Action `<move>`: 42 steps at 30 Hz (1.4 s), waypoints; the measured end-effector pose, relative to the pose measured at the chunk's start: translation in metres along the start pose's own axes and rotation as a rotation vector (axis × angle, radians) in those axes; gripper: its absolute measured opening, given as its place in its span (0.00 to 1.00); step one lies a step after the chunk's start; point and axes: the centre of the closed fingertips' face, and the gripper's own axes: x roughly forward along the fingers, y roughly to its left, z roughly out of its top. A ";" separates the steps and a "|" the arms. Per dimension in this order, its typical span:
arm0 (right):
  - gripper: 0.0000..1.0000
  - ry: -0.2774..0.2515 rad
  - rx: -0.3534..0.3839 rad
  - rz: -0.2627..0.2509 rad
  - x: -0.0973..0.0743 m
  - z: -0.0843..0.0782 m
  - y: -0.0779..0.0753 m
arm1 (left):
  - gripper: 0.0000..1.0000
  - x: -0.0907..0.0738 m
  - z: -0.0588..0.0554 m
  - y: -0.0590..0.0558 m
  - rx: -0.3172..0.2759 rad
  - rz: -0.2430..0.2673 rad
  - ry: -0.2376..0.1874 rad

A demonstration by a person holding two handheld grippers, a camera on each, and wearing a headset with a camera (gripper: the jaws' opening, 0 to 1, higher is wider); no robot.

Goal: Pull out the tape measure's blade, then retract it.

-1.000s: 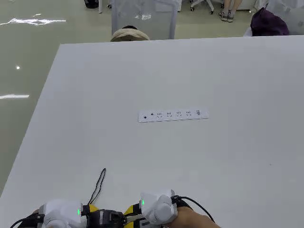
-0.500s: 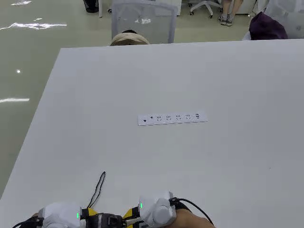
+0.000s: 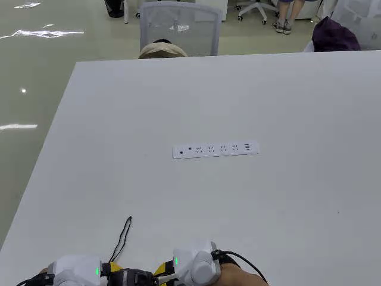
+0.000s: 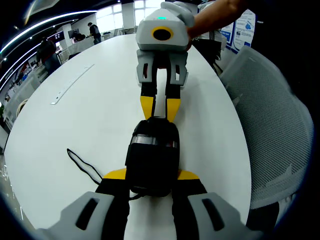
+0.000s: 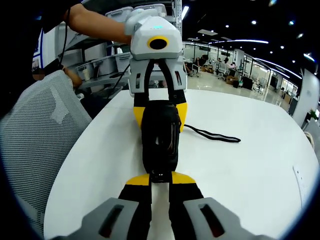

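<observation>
**Blade Extraction: Anchor the Case, Draw the Tip Straight**

The tape measure (image 4: 152,160), a black case, lies at the near edge of the worktop (image 3: 238,208), between two grippers that face each other. The left gripper (image 4: 152,176) is clamped on the case, one yellow-tipped jaw on each flank. The right gripper (image 5: 160,179) has its jaws drawn nearly together at the case mouth, apparently pinching the blade tip (image 5: 159,176). No length of blade is out, so the pull has not yet begun.

Recommended procedure, as a judgement:
1. Hold the case firmly with the left gripper. It must neither slide nor rotate.
2. Draw the right gripper directly away, in line with the case mouth and low over the worktop, so the blade leaves flat without buckling or twisting.
3. Apply steady pinch pressure. The return spring is likely to snatch the tip back if the grip slackens.
4. For retraction, guide the tip back to the case under control rather than releasing it, to prevent whip.

The wrist strap (image 3: 122,235) trails from the case to one side, off the pull line. A power strip (image 3: 215,148) lies well apart, toward the middle of the worktop.

Limits of observation:
- In the head view, the bottom edge cuts off the grippers and the case.
- The blade tip is too small to confirm that its hook sits between the jaws.
- Whether the case has a lock button, and how it is set, cannot be made out.
</observation>
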 end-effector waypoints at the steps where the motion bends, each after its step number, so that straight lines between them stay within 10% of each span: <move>1: 0.09 0.000 0.000 -0.001 0.000 0.000 0.000 | 0.28 0.000 0.000 0.000 -0.001 0.000 0.000; 42: 0.09 0.003 0.022 0.005 -0.014 -0.006 0.002 | 0.28 0.000 0.000 -0.001 0.000 0.003 0.003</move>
